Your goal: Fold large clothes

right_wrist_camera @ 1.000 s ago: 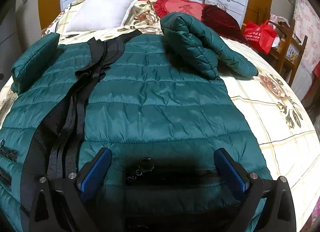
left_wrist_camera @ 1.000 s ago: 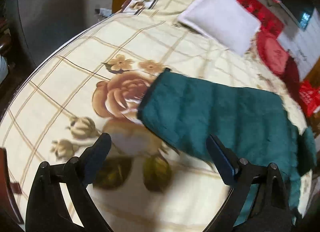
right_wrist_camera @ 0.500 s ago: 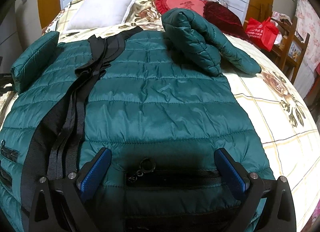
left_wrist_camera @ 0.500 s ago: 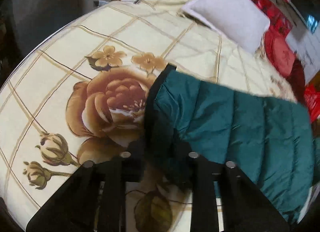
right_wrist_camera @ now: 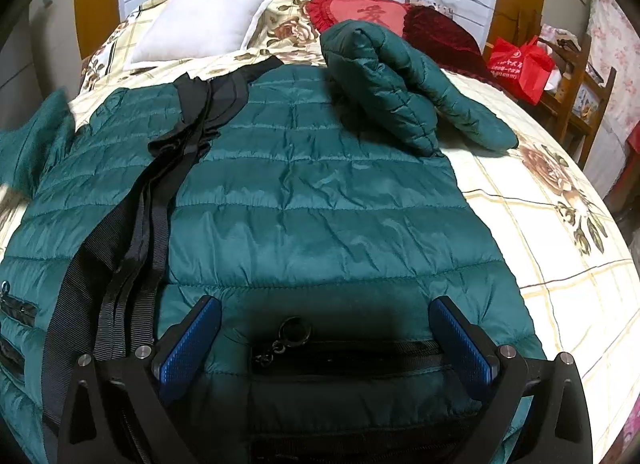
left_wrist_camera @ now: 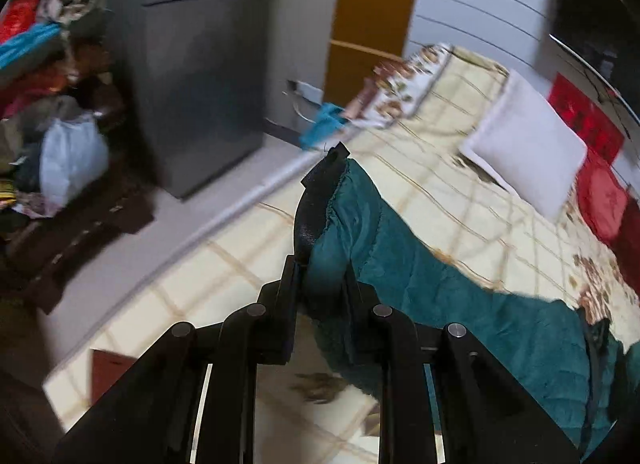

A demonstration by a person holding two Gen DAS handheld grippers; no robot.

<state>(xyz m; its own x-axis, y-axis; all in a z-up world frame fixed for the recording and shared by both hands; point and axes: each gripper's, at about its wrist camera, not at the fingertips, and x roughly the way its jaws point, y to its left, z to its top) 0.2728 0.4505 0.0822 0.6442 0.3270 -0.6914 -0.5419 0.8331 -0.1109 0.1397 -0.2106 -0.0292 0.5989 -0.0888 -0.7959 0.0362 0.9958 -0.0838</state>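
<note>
So the big green puffer jacket [right_wrist_camera: 320, 200] is laid out flat on the bed [right_wrist_camera: 560, 264], front side up, collar end toward the white pillow [right_wrist_camera: 204, 20]. The left tongs [left_wrist_camera: 320, 276] are clamped on the cuff end of the left sleeve [left_wrist_camera: 360, 232], right where the black trim sticks up, and that sleeve is lifted off the bedspread while the rest of it trails back down toward the jacket body. The jaws went from wide apart to closed on the fabric within the last second, so that's a fresh grab. The right tongs [right_wrist_camera: 324, 344] hang wide apart over the bottom hem, with a zip pull ring [right_wrist_camera: 296, 330] lying between them, not gripping anything. The other sleeve [right_wrist_camera: 400, 80] is already bunched up near the right shoulder.

My read: this is the sleeve-fold step, bringing the left sleeve across onto the chest. To do it well, I'd carry the cuff high enough that the sleeve doesn't drag and rumple the quilted front, then lay it straight across, roughly level with the shoulder seam, not diagonally. Puffer fabric is slippery and springy, so a pinch on just the trim edge could slide out; keep the clamp firm till the cuff is lying flat. Watch the loose black straps [right_wrist_camera: 132, 216] running down the front too, since the sleeve landing on them makes a lump. The free tongs could press the body down so it doesn't shift.
</note>
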